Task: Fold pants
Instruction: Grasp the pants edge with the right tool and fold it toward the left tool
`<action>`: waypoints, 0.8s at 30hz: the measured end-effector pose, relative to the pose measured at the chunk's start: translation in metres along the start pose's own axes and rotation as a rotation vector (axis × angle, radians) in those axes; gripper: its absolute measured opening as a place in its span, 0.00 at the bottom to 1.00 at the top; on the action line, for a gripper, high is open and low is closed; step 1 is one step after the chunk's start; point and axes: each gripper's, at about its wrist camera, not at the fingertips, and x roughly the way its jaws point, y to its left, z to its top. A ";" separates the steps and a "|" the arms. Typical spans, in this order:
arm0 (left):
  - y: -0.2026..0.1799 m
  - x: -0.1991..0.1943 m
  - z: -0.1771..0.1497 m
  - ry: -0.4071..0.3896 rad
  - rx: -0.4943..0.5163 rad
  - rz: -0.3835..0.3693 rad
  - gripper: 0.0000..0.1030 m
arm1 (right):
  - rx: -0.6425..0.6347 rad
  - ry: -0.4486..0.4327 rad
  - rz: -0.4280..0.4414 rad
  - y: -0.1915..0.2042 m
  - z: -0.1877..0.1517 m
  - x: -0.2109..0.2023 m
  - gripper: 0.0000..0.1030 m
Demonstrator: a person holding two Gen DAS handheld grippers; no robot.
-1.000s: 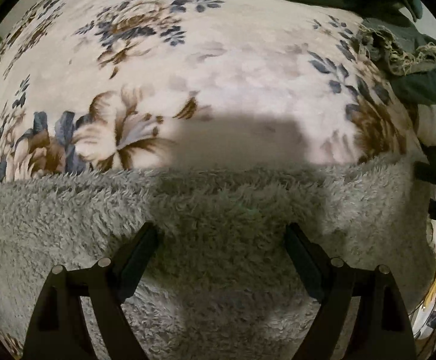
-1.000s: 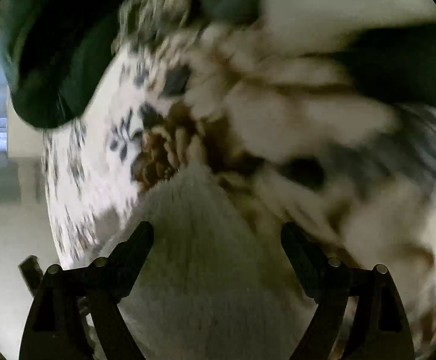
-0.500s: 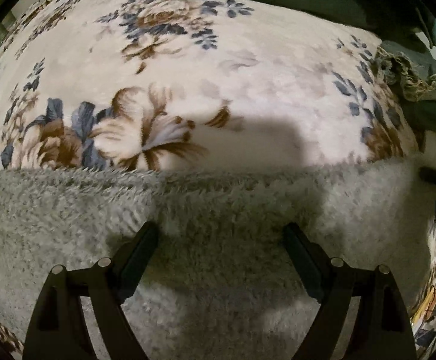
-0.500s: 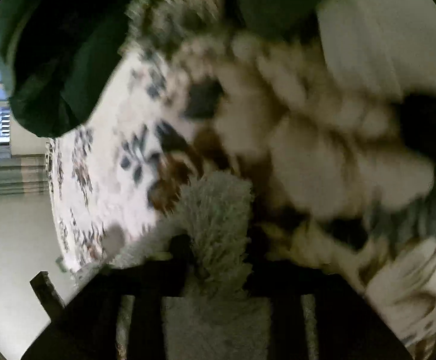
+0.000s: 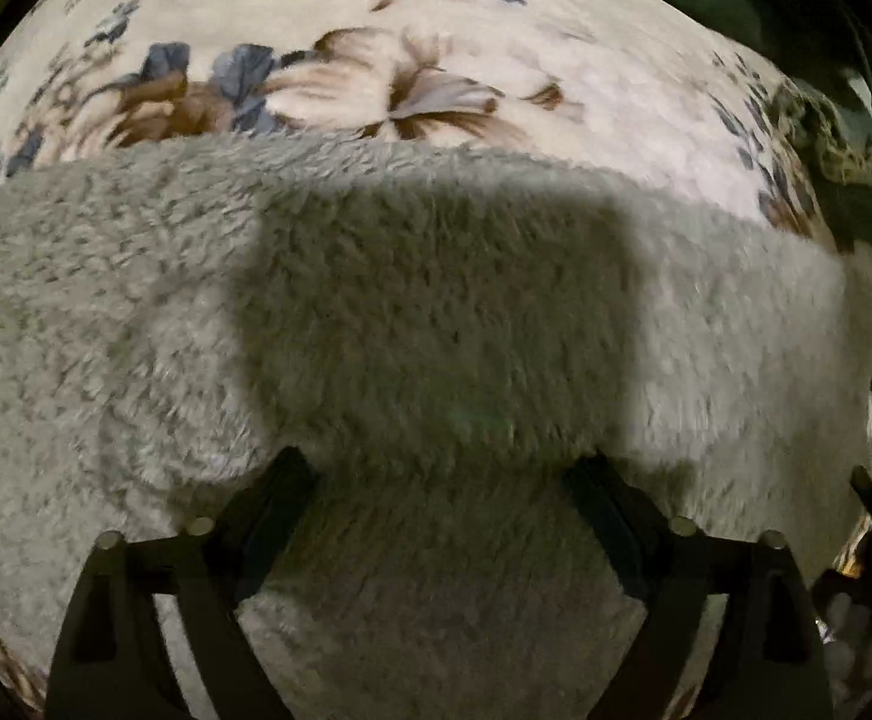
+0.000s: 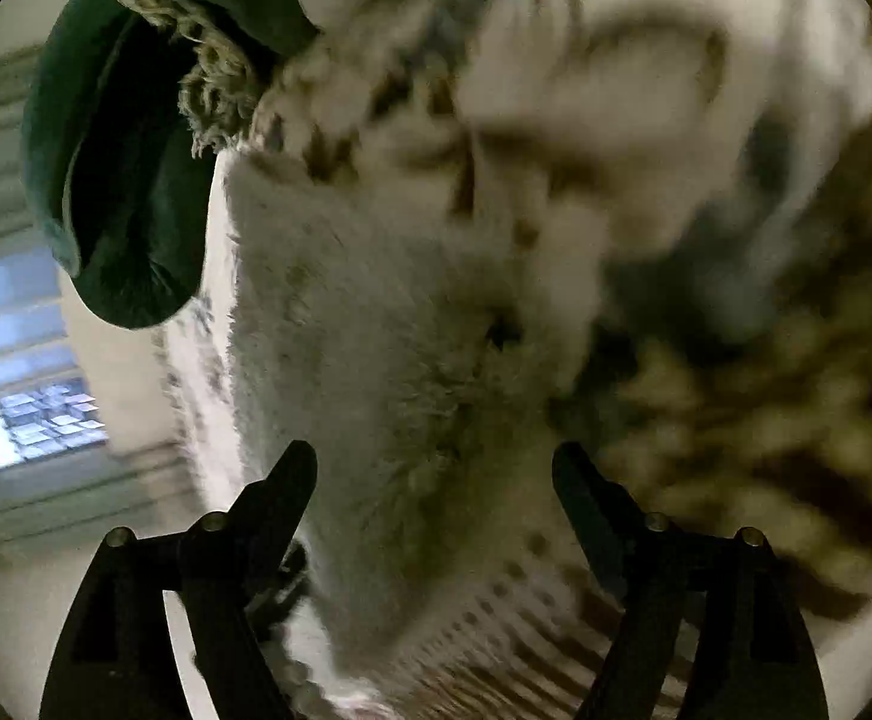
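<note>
Left gripper [image 5: 445, 468] fingers [image 5: 280, 492] spread wide, released, grasping nothing. Fluffy grey pants [image 5: 436, 312] spread flat beneath and ahead of them, lying on a floral blanket [image 5: 448, 42] showing beyond the far edge. Right gripper [image 6: 436, 468] fingers [image 6: 580, 492] likewise parted, released. Pants [image 6: 376, 330] running between and ahead of them, floral blanket [image 6: 736, 360] blurred off to the right, dark green cloth [image 6: 118, 180] up to the left.
</note>
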 end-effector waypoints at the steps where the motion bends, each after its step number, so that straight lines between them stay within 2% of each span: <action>1: 0.001 0.004 0.003 0.004 -0.004 -0.007 0.98 | 0.015 -0.030 0.047 -0.003 0.000 0.007 0.82; 4: 0.000 0.014 0.009 0.021 -0.020 -0.002 1.00 | 0.069 -0.136 0.174 -0.005 0.004 0.016 0.82; 7: -0.008 0.019 0.010 0.030 -0.011 0.054 1.00 | 0.089 -0.170 0.250 0.001 0.008 0.020 0.80; 8: -0.010 0.020 0.010 0.028 -0.011 0.065 1.00 | 0.068 -0.164 0.251 0.008 0.010 0.023 0.75; 9: -0.012 0.020 0.010 0.032 -0.012 0.072 1.00 | 0.053 -0.156 0.244 0.013 0.011 0.027 0.68; 10: -0.015 0.023 0.013 0.042 -0.016 0.074 1.00 | 0.040 -0.136 0.224 0.020 0.011 0.035 0.43; 11: -0.015 0.021 0.015 0.052 -0.027 0.071 1.00 | 0.038 -0.127 0.201 0.022 0.011 0.035 0.28; 13: -0.020 0.015 0.027 0.044 -0.041 0.056 1.00 | 0.006 -0.150 0.134 0.038 0.010 0.030 0.25; 15: -0.021 -0.009 0.029 -0.014 -0.044 0.040 1.00 | -0.045 -0.175 0.109 0.059 0.006 0.018 0.23; 17: -0.014 -0.045 0.027 -0.084 -0.034 0.064 1.00 | -0.105 -0.195 0.086 0.082 -0.005 0.002 0.22; 21: 0.015 -0.109 0.020 -0.158 -0.058 0.063 1.00 | -0.300 -0.207 0.039 0.160 -0.051 -0.024 0.22; 24: 0.059 -0.155 0.007 -0.211 -0.114 0.064 1.00 | -0.457 -0.190 0.000 0.223 -0.100 -0.023 0.21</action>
